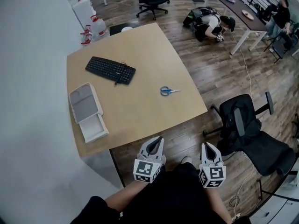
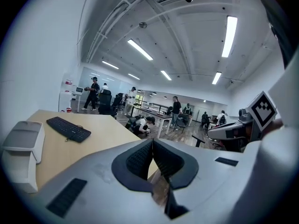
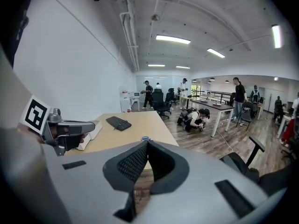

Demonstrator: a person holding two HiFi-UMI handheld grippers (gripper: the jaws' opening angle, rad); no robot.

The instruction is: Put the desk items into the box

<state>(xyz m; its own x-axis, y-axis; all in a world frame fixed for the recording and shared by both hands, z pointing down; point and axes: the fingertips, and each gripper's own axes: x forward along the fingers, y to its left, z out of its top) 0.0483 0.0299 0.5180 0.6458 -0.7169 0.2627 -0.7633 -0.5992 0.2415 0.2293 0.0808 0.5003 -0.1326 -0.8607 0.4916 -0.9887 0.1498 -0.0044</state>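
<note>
On the wooden desk (image 1: 140, 45) lie a black keyboard (image 1: 110, 70), blue-handled scissors (image 1: 169, 91) and a white box (image 1: 88, 111) with its lid folded open at the left edge. Both grippers hang off the desk's near edge, over the floor. My left gripper (image 1: 158, 140) is shut with nothing in it, and my right gripper (image 1: 206, 145) is shut and empty too. The left gripper view shows shut jaws, with the keyboard (image 2: 69, 128) and the box (image 2: 22, 146) beyond. In the right gripper view a bit of the scissors (image 3: 145, 138) peeks over the shut jaws, with the keyboard (image 3: 118, 122) farther off.
A black office chair (image 1: 250, 132) stands just right of the desk's near corner. A person crouches on the floor (image 1: 211, 24) beyond the desk, by a long dark table (image 1: 238, 8). Water jugs (image 1: 93, 29) sit at the far left corner. A white wall runs along the left.
</note>
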